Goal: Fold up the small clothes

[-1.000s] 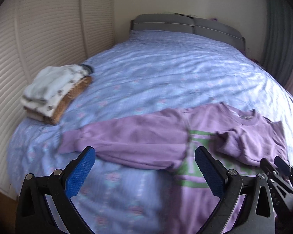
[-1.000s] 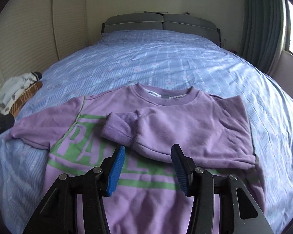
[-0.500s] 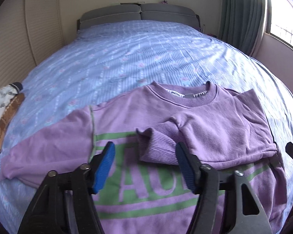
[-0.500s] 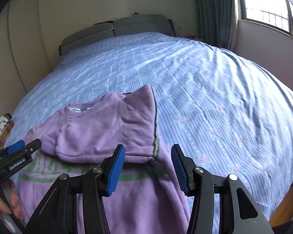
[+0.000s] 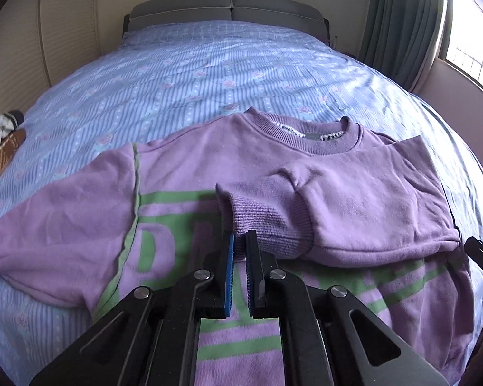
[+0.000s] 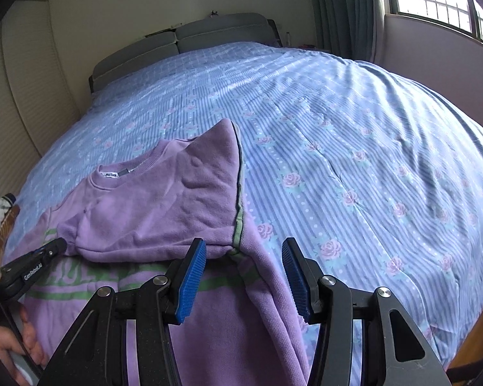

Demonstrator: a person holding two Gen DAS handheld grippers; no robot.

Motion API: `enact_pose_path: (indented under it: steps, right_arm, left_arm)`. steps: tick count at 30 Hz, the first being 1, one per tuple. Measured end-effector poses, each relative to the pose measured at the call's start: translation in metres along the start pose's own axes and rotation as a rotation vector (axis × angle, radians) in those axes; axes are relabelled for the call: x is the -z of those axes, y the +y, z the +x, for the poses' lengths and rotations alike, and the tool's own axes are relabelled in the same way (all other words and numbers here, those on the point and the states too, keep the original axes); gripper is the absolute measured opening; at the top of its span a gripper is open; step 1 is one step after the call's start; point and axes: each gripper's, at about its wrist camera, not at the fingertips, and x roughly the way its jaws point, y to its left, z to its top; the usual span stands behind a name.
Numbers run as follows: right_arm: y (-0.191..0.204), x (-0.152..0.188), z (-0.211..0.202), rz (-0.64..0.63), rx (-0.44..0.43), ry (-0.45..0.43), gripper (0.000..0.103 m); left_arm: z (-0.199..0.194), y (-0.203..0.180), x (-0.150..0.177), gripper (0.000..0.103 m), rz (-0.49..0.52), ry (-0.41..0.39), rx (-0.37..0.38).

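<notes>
Purple cotton sweatshirt with green lettering (image 5: 183, 199): one sleeve folded across chest, other still spread; left gripper (image 5: 240, 241) has just closed, pinching the folded sleeve's ribbed cuff (image 5: 267, 222); right gripper (image 6: 243, 259) hovers agape, empty, over the side seam.

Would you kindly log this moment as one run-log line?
step: refolding sleeve | left hand-held gripper: just closed, shut on sleeve cuff | right hand-held gripper: open over sweatshirt side seam | surface: bed

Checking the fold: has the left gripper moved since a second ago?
Yes. The left gripper went from the spread sleeve rightward to the folded cuff, closing on it.
</notes>
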Motion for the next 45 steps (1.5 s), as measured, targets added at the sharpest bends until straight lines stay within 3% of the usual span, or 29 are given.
enact_pose_path:
  steps: [6,11,13,15,20,22,26,31,40,45]
  right_arm:
    - [0.005,0.005,0.004,-0.027,0.010,0.012,0.049]
    - [0.005,0.003,0.000,-0.034,0.022,-0.005,0.049]
    - [0.006,0.002,-0.002,-0.041,0.026,-0.015,0.049]
    - [0.008,0.002,-0.003,-0.051,0.034,-0.022,0.049]
    - [0.013,-0.006,0.005,-0.078,0.056,-0.031,0.050]
    - [0.013,-0.008,0.015,-0.103,0.094,-0.020,0.059]
    - [0.005,-0.003,0.035,-0.107,0.124,0.052,0.059]
    - [0.004,0.007,0.045,-0.124,0.154,0.086,0.070]
    - [0.013,-0.005,-0.002,-0.125,0.141,-0.004,0.070]
    - [0.027,-0.009,-0.034,-0.097,0.084,-0.062,0.070]
  left_arm:
    - [0.005,0.005,0.013,0.008,-0.016,0.020,-0.007]
    - [-0.006,-0.001,0.006,0.009,-0.003,0.004,-0.021]
    - [-0.015,-0.003,0.002,0.015,0.001,-0.018,-0.031]
    - [-0.025,-0.006,-0.002,0.039,0.003,-0.047,-0.048]
    - [-0.031,-0.020,-0.012,0.052,0.036,-0.115,-0.072]
    - [-0.018,-0.022,-0.015,0.052,0.051,-0.097,-0.092]
    - [0.008,-0.012,-0.012,0.053,0.044,-0.016,-0.167]
    - [0.016,0.002,-0.003,0.054,0.000,-0.014,-0.151]
    - [-0.024,0.003,0.001,0.054,0.014,-0.053,-0.124]
    - [-0.059,0.033,0.016,0.055,-0.022,-0.073,-0.148]
